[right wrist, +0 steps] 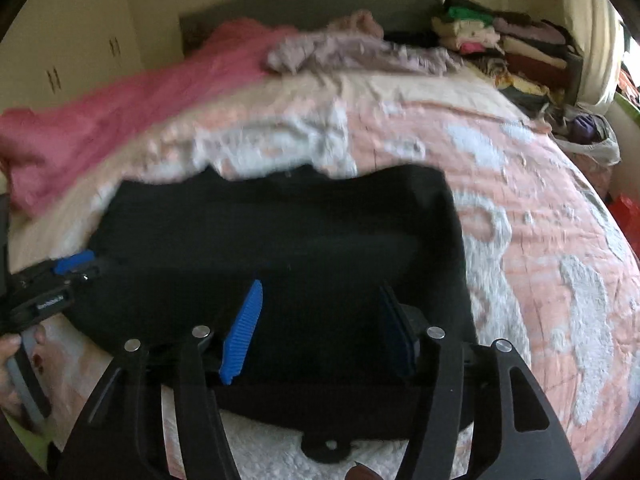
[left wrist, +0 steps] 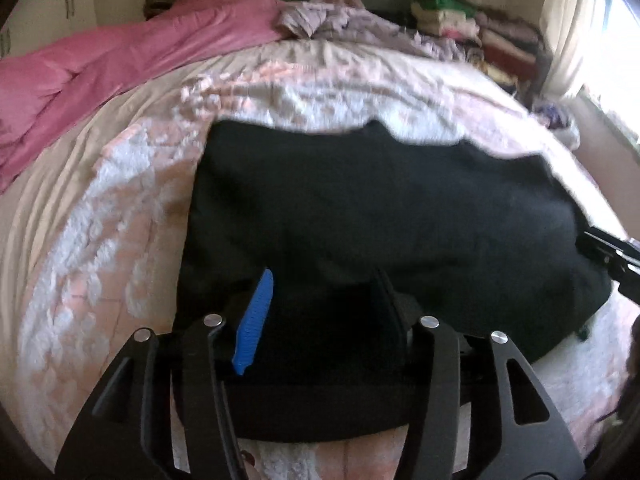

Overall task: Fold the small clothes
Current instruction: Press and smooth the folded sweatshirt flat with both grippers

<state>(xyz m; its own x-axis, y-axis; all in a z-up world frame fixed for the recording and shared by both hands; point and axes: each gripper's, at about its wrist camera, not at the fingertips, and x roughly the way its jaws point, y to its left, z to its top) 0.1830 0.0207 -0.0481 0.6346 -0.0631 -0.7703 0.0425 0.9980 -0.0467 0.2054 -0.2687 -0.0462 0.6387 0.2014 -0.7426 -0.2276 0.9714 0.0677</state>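
Note:
A black garment lies spread flat on the bed, its near hem toward both cameras. My left gripper hovers over the garment's near left part, its jaws apart and nothing pinched between the blue pads. My right gripper stands over the near right part, also open, with only flat cloth showing in the gap. The right wrist view catches the left gripper at the garment's left edge, with a hand on its grip. The right gripper shows at the right border of the left wrist view.
The bed carries a pink-and-white textured cover. A pink blanket lies along the far left, a lilac heap of clothes by the headboard. Folded clothes are stacked at the far right.

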